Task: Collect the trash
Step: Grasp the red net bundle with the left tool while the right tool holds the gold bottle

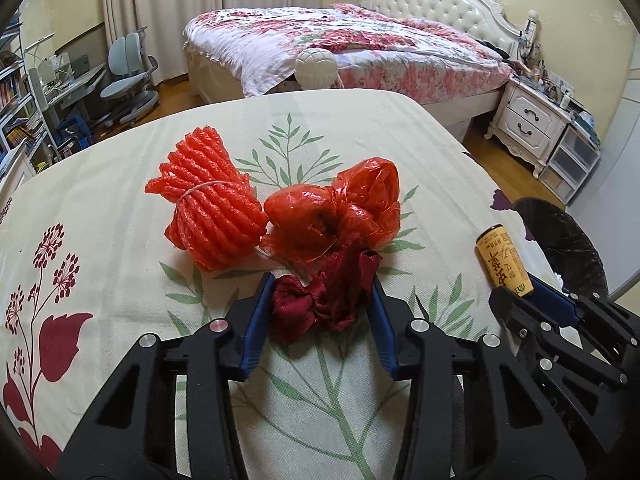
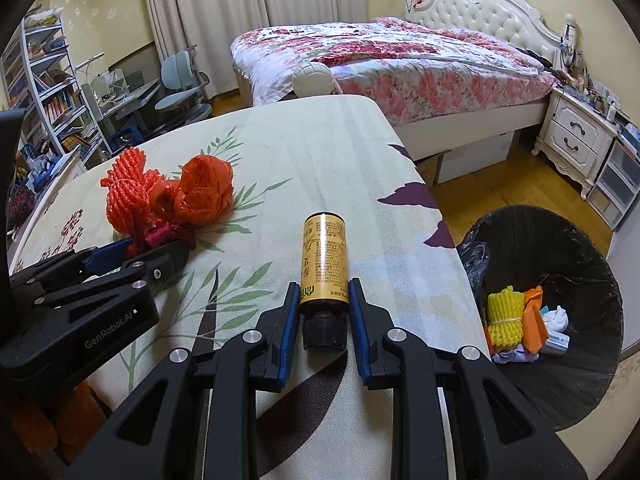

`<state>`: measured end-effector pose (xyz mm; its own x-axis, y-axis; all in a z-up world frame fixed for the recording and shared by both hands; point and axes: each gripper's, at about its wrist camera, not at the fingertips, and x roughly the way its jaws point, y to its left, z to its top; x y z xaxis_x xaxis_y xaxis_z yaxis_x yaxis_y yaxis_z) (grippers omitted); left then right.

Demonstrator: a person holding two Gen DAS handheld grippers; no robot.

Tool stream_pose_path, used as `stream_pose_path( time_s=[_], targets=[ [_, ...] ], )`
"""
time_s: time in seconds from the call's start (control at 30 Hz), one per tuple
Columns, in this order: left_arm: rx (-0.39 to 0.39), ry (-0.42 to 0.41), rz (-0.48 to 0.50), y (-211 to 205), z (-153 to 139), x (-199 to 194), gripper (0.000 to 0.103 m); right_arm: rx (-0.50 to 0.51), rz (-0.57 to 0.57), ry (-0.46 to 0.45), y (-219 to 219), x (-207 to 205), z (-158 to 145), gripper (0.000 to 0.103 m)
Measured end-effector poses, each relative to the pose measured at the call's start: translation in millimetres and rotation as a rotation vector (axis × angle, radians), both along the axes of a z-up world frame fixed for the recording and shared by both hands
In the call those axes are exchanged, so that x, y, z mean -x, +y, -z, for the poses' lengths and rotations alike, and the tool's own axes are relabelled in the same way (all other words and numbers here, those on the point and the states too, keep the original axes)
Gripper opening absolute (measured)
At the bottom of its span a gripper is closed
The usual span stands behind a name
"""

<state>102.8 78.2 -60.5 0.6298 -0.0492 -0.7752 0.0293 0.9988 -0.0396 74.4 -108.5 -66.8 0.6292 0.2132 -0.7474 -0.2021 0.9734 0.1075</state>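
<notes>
A crumpled dark red cloth lies on the floral tablecloth between the fingers of my left gripper, whose jaws stand open around it. Behind it lie an orange foam net bundle and a red plastic bag. My right gripper stands around a gold bottle with a black cap lying on the tablecloth; the fingers touch or nearly touch its sides. The bottle also shows in the left wrist view, and the red items show in the right wrist view.
A black-lined trash bin stands on the floor right of the table, holding yellow foam net and other scraps. A bed, a white nightstand, a desk with chairs and bookshelves lie beyond.
</notes>
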Motion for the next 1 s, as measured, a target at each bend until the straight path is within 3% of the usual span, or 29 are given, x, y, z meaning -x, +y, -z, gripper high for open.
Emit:
stream_pose_path(
  time_s=[0.47,1.0],
  targets=[
    [0.038,-0.003,-0.004,3.6,-1.9,29.3,0.040,0.006,-0.004,-0.003,-2.1,12.2,1.2,0.025],
    [0.027,-0.040,-0.021,0.5,-8.3,57.3,0.040,0.006,-0.010,-0.030,-5.5,44.0,-5.4,0.025]
  ],
)
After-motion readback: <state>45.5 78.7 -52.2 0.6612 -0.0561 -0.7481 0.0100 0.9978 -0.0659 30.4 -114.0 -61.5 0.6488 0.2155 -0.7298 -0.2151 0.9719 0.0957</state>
